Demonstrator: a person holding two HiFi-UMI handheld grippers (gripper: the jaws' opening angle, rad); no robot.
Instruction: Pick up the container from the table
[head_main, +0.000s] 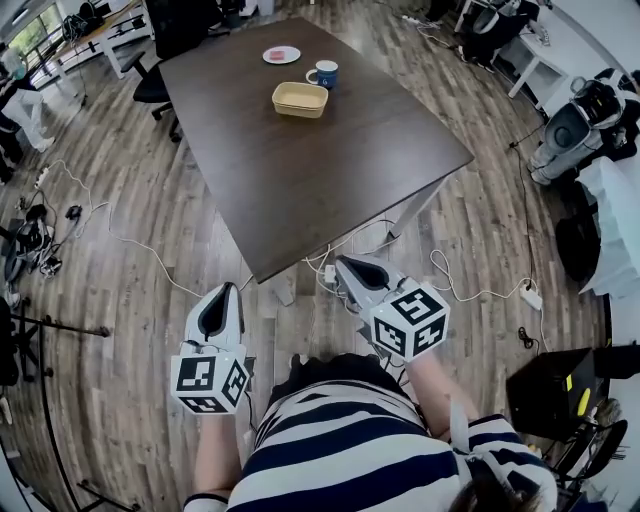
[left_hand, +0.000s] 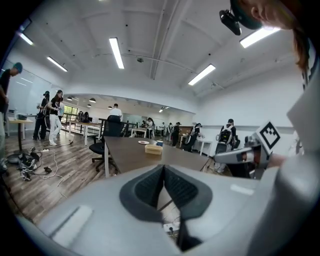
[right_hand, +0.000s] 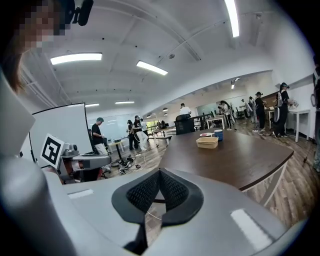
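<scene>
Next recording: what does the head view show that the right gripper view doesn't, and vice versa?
Only the head view: the person's striped shirt, the marker cube on the right gripper, and a power strip. Only the right gripper view: ceiling lights and a whiteboard. Both: the dark table with the tan container, blue mug and plate, plus the left gripper.

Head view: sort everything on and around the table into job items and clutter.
Job items: container; table it sits on; left gripper and right gripper, both shut and empty.

Clutter: blue mug; plate; office chair; floor cables.
</scene>
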